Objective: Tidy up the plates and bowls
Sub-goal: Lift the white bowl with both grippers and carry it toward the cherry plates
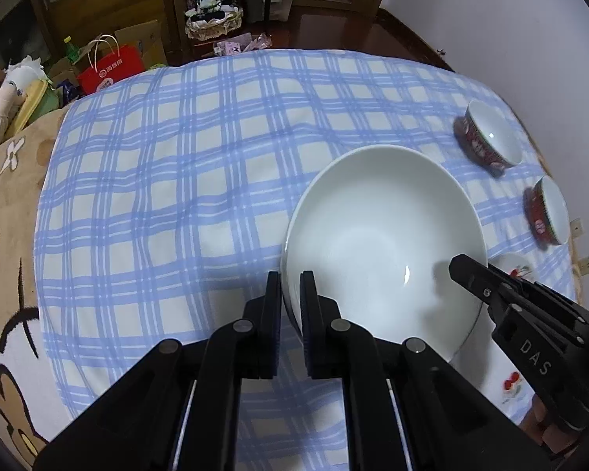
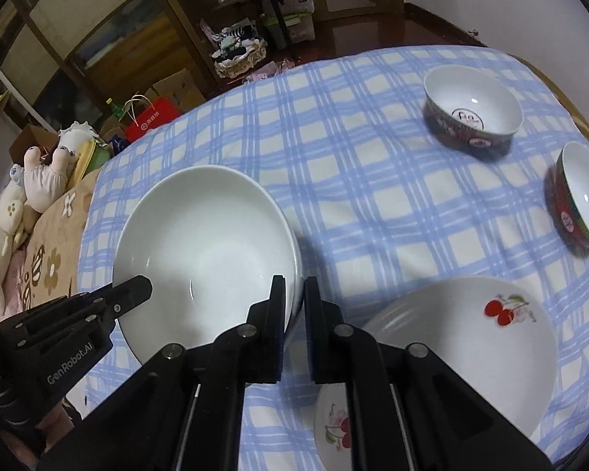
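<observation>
Both grippers clamp the same large white bowl, one on each side of its rim. The left gripper has its jaws nearly closed, pinching the bowl's left rim between the pads. The right gripper does the same on the right rim, its jaws narrowed to the thickness of the wall. From each wrist view the other gripper's tip shows on the opposite edge of the bowl. Whether the bowl rests on the surface or hangs just above it cannot be told.

The surface is covered by a blue-and-white checked cloth. One white bowl is held. Two small bowls with red patterned outsides stand at the far right: one farther, one nearer. Two cherry-printed dishes lie at the near right: a larger plate and a smaller one, partly hidden by the right gripper.
</observation>
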Demonstrator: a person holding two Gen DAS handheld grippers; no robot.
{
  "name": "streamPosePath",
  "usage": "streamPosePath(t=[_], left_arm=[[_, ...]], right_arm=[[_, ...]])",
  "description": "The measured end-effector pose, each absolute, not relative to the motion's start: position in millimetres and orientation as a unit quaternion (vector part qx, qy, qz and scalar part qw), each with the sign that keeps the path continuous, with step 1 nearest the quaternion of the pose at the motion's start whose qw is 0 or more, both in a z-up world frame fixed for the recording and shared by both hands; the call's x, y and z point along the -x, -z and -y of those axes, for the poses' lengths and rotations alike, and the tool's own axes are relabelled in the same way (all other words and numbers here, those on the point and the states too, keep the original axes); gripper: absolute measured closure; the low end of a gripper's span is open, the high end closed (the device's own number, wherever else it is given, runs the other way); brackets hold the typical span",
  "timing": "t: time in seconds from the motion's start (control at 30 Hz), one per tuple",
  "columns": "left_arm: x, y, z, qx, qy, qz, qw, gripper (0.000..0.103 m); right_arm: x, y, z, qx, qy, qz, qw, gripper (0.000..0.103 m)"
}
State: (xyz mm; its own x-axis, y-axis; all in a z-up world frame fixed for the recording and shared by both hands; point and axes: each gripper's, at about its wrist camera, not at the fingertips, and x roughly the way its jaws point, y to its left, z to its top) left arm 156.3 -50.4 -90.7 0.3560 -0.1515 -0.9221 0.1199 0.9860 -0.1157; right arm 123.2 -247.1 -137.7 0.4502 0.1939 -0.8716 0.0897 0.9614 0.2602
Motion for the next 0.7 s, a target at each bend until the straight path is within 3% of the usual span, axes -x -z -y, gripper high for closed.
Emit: streamPosePath(t=[0.23, 0.7], left_arm=[[-151, 112, 52, -0.005, 0.079, -0.558, 0.826, 0.094], [-150, 119, 58, -0.049, 0.077, -0.538, 0.838, 0.093]], right_arm=[[-119, 166, 240, -0.13, -0.027, -0.535, 0.834, 0.093], [-116, 164, 238, -0.146, -0.007, -0.533, 0.834, 0.092]])
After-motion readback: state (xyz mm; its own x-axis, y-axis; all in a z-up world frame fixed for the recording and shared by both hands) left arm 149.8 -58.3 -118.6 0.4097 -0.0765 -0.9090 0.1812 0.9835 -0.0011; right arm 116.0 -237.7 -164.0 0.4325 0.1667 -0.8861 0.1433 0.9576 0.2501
